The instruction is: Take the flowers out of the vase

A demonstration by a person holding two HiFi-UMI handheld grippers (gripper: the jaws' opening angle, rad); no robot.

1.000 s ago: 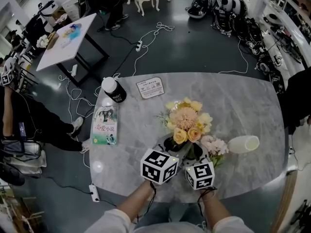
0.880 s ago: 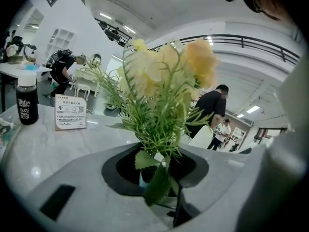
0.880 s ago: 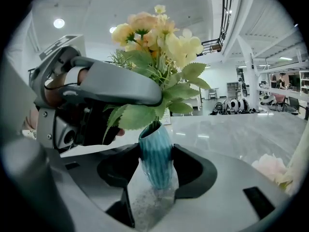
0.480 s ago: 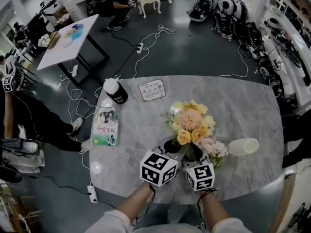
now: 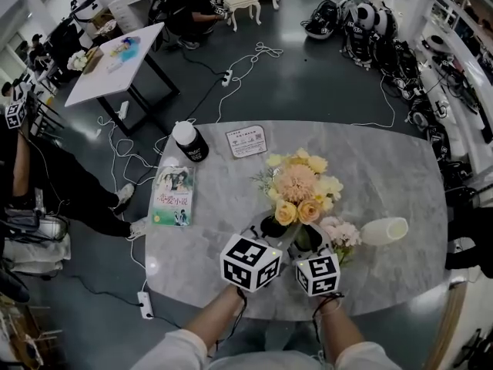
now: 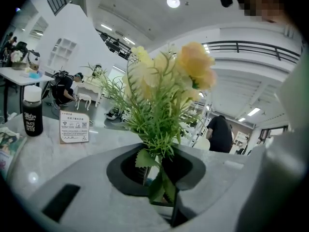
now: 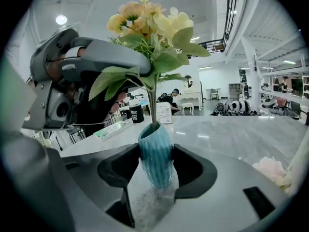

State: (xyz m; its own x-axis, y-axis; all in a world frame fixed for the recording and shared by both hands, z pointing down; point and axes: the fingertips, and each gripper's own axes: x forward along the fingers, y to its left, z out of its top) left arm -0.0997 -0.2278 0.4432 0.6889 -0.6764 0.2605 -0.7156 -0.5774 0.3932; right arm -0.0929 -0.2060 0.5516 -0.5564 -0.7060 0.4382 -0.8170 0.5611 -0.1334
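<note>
A bouquet of yellow and peach flowers (image 5: 299,187) stands over both grippers near the table's front edge. My left gripper (image 5: 271,228) is shut on its green stems (image 6: 155,175); its jaws have just been closing with the stems between them. In the right gripper view the stems run down into the mouth of a small blue ribbed vase (image 7: 155,153). My right gripper (image 7: 157,166) is shut on that vase, one pad on each side. The left gripper (image 7: 140,64) sits above the vase around the stems. In the head view the vase is hidden under the blooms.
Pink flowers (image 5: 339,233) and a white vase on its side (image 5: 385,230) lie right of the grippers. A book (image 5: 173,195), a black bottle (image 5: 189,141) and a sign card (image 5: 246,141) sit at the far left of the marble table (image 5: 385,168). People and cables are beyond.
The bouquet and my left gripper have risen slightly. The right gripper has kept still. The head view has shifted a little.
</note>
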